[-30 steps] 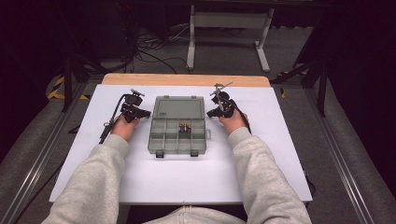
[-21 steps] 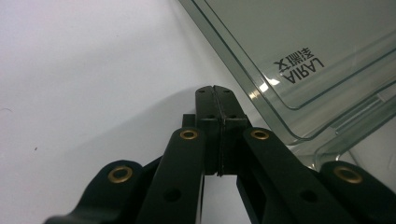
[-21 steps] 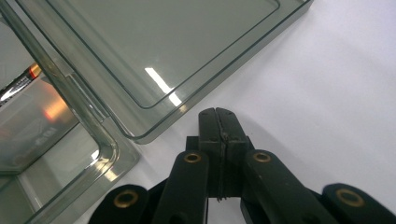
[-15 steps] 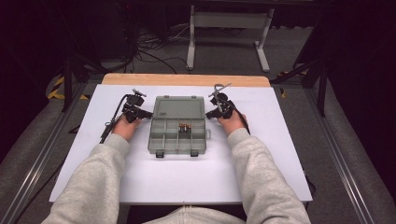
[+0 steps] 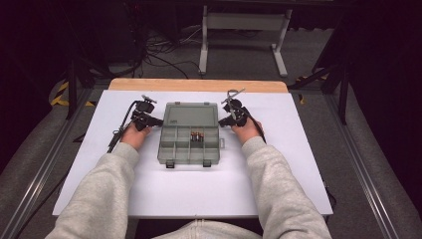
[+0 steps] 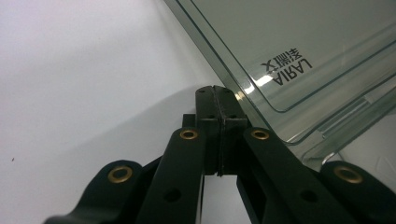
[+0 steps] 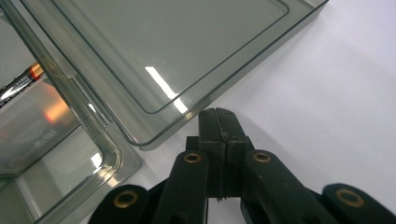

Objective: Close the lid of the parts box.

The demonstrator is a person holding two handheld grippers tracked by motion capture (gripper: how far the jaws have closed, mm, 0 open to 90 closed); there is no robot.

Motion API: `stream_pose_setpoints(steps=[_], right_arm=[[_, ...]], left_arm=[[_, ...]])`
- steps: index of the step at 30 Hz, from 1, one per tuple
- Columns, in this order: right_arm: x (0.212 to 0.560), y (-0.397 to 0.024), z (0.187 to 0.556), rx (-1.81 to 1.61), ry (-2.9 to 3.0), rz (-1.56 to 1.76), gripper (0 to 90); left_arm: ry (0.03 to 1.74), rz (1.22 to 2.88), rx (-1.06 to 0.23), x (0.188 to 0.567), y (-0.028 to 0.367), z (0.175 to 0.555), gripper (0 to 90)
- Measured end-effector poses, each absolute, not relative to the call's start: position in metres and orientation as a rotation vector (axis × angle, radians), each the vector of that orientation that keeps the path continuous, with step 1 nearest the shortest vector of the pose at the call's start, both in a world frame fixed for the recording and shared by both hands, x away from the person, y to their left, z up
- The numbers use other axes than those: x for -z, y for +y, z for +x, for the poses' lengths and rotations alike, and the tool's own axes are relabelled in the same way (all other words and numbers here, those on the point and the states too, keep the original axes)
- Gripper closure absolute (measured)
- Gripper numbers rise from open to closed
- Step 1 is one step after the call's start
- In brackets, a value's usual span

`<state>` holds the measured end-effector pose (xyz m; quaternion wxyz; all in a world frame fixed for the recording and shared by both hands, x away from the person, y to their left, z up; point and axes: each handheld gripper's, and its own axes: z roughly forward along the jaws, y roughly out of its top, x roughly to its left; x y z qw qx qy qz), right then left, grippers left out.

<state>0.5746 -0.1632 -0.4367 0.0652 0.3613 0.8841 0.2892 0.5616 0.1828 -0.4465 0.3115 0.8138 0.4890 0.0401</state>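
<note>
While fully closed, each hand-held gripper (image 5: 158,121) (image 5: 221,121) flanks the organiser box (image 5: 190,133); neither holds anything.

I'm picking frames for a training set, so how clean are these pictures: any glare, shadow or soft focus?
High view: the white table is evenly lit, the surroundings dark, detail soft. Left gripper view: the shut left gripper is sharp and casts a soft shadow; a glare streak sits on the clear lid by its print. Right gripper view: bright streaks on the lid; the battery is blurred behind plastic.
</note>
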Motion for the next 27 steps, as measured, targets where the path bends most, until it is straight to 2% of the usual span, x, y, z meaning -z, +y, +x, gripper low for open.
stream_pose_setpoints(steps=[27], right_arm=[[0.4396, -0.1566, 0.5812, -0.916, 2.629, 1.082, 90.0]], left_arm=[[1.304, 2.152, -0.167, 0.4458, 0.1742, 0.5652, 89.2]])
